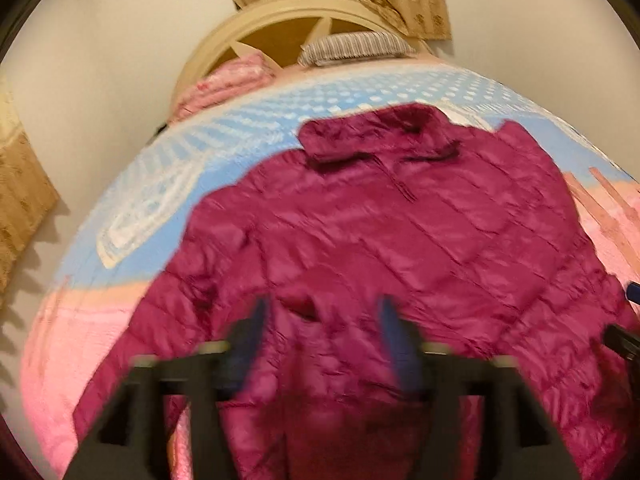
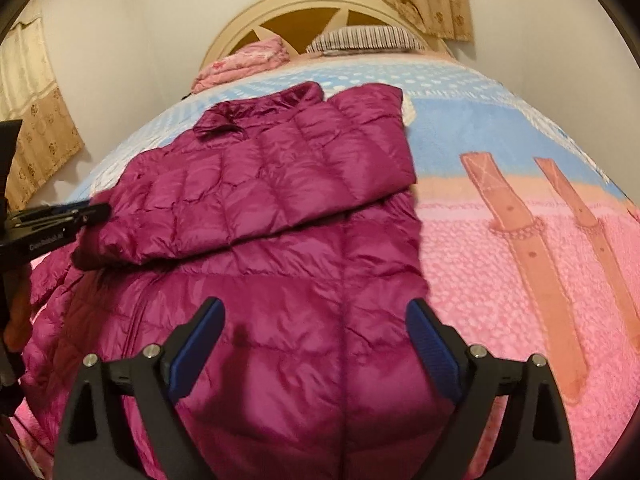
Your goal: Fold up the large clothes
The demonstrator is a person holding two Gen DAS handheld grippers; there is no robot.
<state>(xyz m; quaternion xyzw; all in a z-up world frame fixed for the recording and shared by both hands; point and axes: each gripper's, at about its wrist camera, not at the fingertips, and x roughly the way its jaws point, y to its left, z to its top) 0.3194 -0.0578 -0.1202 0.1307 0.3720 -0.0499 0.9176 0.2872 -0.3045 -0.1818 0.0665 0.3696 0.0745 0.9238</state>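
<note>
The bed (image 2: pixel 500 280) carries the jacket (image 2: pixel 280 248), spread flat with its right sleeve (image 2: pixel 256 204) already folded across the body. Judged step: folding the left side to match. Take the left sleeve near its cuff and lay it straight across, edges aligned. Right gripper (image 2: pixel 316 340) hovers above the hem, jaws apart, empty. Left gripper (image 1: pixel 322 334) likewise spread and empty. The left view is blurred; the left sleeve and hem are cut off.

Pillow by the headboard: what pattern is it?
Thin dark-and-light stripes on the pillow, clearest in the right wrist view.
</note>
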